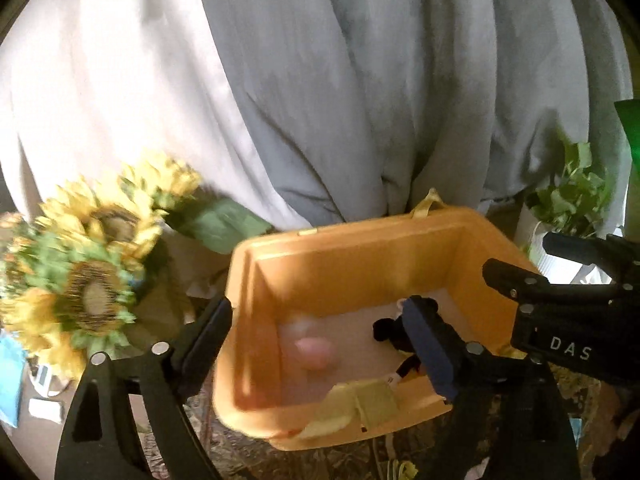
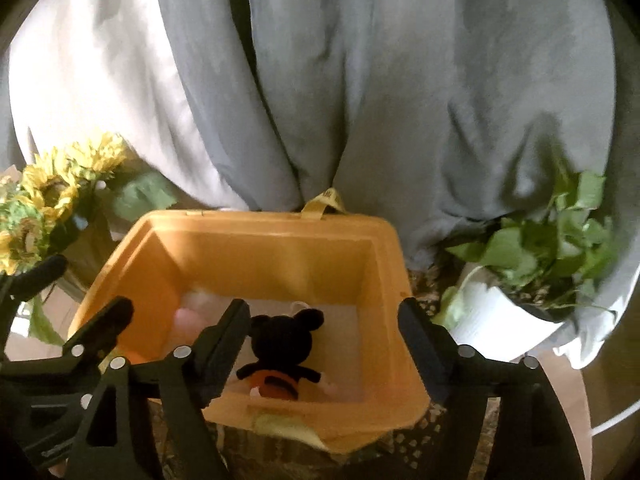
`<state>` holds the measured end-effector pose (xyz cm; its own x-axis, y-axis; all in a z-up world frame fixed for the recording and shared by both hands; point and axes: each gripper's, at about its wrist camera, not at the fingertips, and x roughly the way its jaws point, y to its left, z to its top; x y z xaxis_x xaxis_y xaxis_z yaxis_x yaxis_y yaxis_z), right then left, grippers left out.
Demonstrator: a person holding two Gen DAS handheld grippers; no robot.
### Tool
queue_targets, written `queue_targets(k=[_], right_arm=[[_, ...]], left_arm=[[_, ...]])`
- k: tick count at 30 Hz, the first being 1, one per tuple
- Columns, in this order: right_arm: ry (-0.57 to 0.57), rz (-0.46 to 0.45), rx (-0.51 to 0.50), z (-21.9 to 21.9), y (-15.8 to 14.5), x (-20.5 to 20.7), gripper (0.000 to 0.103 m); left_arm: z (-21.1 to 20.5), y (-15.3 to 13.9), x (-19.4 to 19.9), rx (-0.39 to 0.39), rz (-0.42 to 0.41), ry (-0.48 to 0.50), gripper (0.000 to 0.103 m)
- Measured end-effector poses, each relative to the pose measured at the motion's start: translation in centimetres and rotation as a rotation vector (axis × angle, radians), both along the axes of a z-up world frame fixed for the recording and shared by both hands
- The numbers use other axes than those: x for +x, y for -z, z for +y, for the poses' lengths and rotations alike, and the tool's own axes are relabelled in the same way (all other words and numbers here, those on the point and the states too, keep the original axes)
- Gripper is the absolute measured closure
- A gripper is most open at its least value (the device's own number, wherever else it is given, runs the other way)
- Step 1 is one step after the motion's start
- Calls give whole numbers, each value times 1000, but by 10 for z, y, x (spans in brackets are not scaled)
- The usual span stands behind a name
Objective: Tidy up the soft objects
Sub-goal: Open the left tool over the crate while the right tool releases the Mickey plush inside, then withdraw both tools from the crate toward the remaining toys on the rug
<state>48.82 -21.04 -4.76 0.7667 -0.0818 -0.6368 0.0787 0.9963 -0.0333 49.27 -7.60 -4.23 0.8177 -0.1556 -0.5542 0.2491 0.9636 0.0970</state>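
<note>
An orange-yellow bin point(image 1: 360, 232) point(image 2: 260, 216) stands right in front of both grippers. On its pale floor lies a black mouse-eared plush toy point(image 2: 280, 340) point(image 1: 384, 328) with an orange body, seen from behind. A blurred pink and white soft object point(image 1: 314, 350) point(image 2: 184, 316) rests at the bin's left side. My left gripper point(image 1: 320, 340) point(image 2: 76, 296) is open over the bin's left half, nothing between its fingers. My right gripper point(image 2: 324, 332) point(image 1: 532, 256) is open above the plush toy and does not touch it. A yellow cloth piece point(image 1: 352, 404) hangs over the near rim.
Artificial sunflowers point(image 1: 92, 264) point(image 2: 48, 192) crowd the bin's left side. A leafy plant point(image 2: 540, 248) point(image 1: 572, 196) in a white pot point(image 2: 492, 320) stands to the right. Grey fabric point(image 1: 320, 80) hangs close behind the bin. The bin rests on a patterned surface point(image 1: 320, 460).
</note>
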Motion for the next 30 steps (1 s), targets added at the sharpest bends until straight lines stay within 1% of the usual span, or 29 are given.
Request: queue_targets(k=[4,12,16,22,25,30], right_arm=[[5,-44,-9,3,-11,-19,20],[5,-122,-15,10,-28,-69,20],[10,-156,-23,15,-34,-97,20],[36,-205,-15,9,-39,-138,20],[50,-229,-18,7,-39,-163,20],[63,-240,-15,7,-33,-195,20]], left_arm=[[3,-14,-23,8,-48,-11,11],[14,-32,-73,-8,-102,-37,10],[19,-34,-98,-13,-109,-45,10],[25,-34,-137,-21,-121,-45,8],[26,-33,-155,-8,-142,-38,6],[23,-28,-189,18,-179,-18,5]])
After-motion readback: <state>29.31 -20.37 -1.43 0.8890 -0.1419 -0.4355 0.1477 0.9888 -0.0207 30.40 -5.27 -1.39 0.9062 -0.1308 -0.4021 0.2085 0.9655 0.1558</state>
